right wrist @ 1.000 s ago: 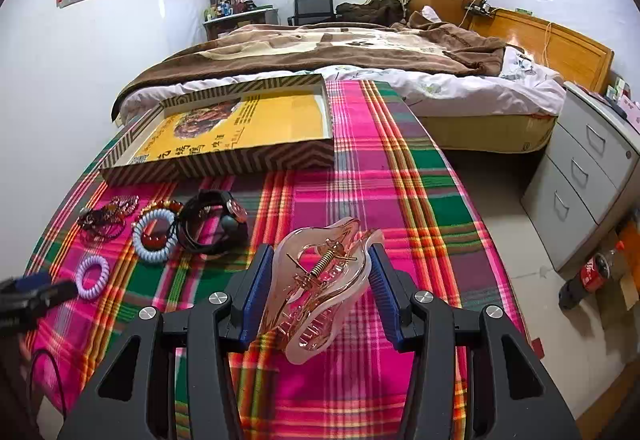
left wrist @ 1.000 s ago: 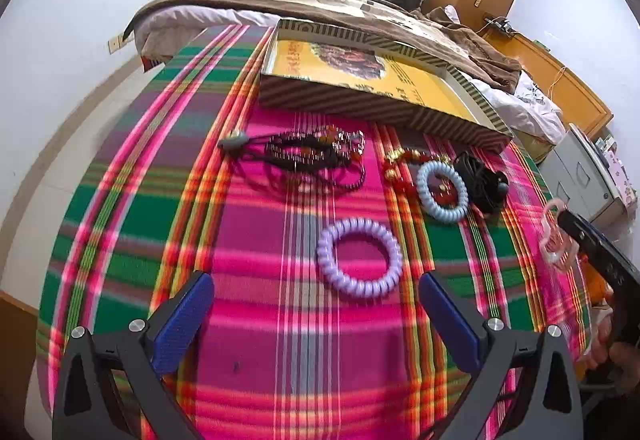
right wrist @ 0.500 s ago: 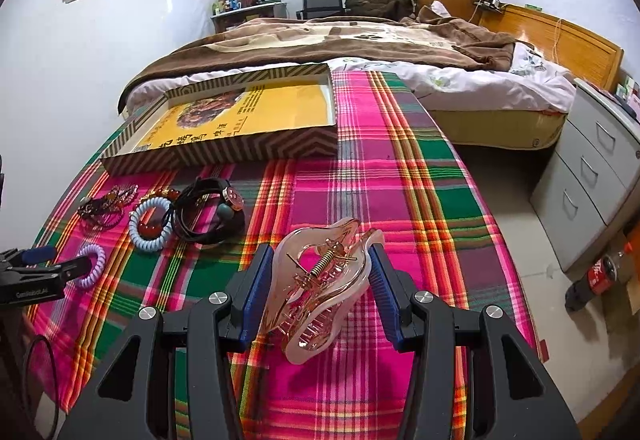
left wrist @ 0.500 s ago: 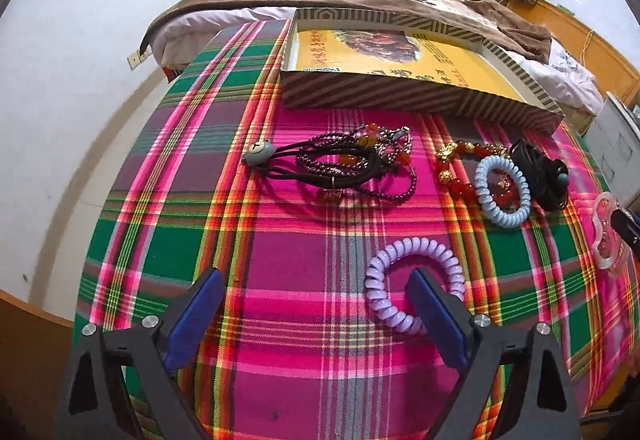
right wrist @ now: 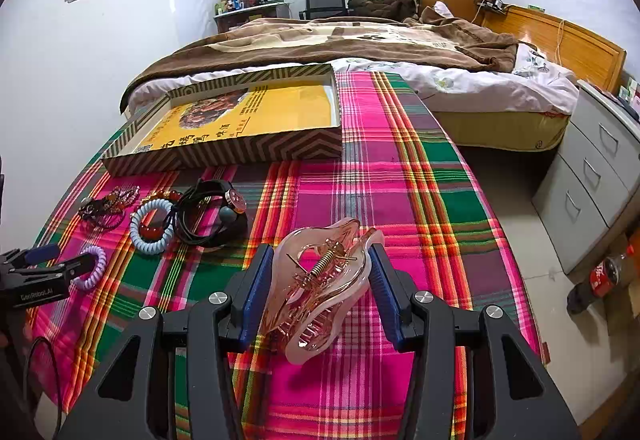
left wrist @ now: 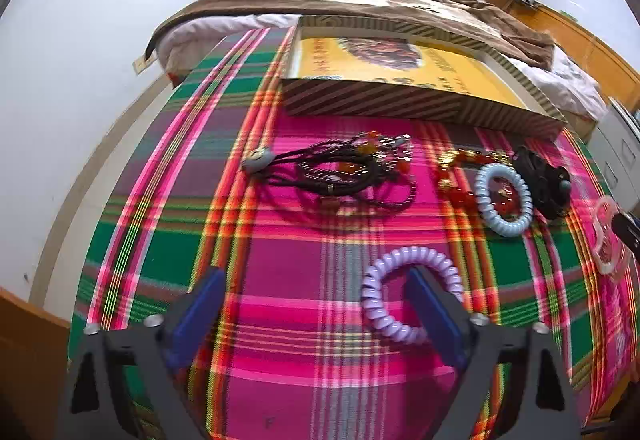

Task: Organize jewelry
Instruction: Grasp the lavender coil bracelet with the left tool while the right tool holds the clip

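My left gripper point(left wrist: 316, 296) stands wide, jaws just closing, its right finger point(left wrist: 430, 314) inside the lilac coil bracelet point(left wrist: 412, 292) near the plaid cloth's point(left wrist: 280, 340) front-left corner; nothing gripped. My right gripper point(right wrist: 320, 288) clamps the pink hair claw point(right wrist: 320, 280) above the front edge.

A table under a pink and green plaid cloth point(right wrist: 400, 176) bears a shallow striped box point(right wrist: 240, 148) at its far side, and just before the box lie tangled dark necklaces point(left wrist: 344, 170), red beads point(left wrist: 456, 176), a pale blue coil ring point(left wrist: 504, 200), black cords point(left wrist: 544, 184) and, nearest, a purple coil ring point(left wrist: 384, 304).
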`<state>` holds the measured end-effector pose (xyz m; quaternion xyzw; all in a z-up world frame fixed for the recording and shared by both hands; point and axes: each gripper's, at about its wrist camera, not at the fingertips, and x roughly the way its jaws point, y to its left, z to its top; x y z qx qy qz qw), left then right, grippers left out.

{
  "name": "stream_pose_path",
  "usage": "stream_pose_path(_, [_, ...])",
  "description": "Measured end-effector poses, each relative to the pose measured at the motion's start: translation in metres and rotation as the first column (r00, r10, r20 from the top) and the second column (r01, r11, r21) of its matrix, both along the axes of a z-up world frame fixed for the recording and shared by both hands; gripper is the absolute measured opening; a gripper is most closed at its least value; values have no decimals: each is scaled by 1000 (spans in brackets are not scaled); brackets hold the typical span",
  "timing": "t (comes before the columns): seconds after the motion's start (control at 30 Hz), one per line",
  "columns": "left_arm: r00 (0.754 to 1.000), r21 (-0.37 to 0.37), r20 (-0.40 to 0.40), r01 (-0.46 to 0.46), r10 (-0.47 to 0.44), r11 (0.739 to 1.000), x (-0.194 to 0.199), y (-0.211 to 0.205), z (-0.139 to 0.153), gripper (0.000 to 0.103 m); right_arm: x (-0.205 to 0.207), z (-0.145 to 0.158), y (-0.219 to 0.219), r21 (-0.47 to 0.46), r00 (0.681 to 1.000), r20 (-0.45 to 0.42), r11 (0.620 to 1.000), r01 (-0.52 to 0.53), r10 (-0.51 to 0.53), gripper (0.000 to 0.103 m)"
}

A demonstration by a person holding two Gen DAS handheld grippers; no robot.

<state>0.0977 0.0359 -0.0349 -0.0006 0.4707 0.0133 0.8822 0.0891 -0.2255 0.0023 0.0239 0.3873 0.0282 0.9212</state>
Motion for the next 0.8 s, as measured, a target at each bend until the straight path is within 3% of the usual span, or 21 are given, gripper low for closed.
stream_pose_path(0.1, [998, 7, 10, 54, -54, 998, -2, -11, 4, 61, 0, 0, 1, -2, 1000, 0, 1000, 1, -1, 49])
stream_pose_path(0.33, [994, -1, 18, 112, -112, 994, -2, -21, 7, 39, 0, 0, 3, -4, 1000, -2, 1000, 0, 0, 49])
stream_pose_path(0.4, [992, -2, 20, 127, -126, 992, -3, -22, 7, 15, 0, 0, 3, -3, 1000, -1, 1000, -3, 3, 49])
stream_pose_path(0.8, [991, -58, 47, 132, -129, 990, -5, -18, 18, 10, -2, 6, 5, -2, 1000, 10, 1000, 0, 0, 49])
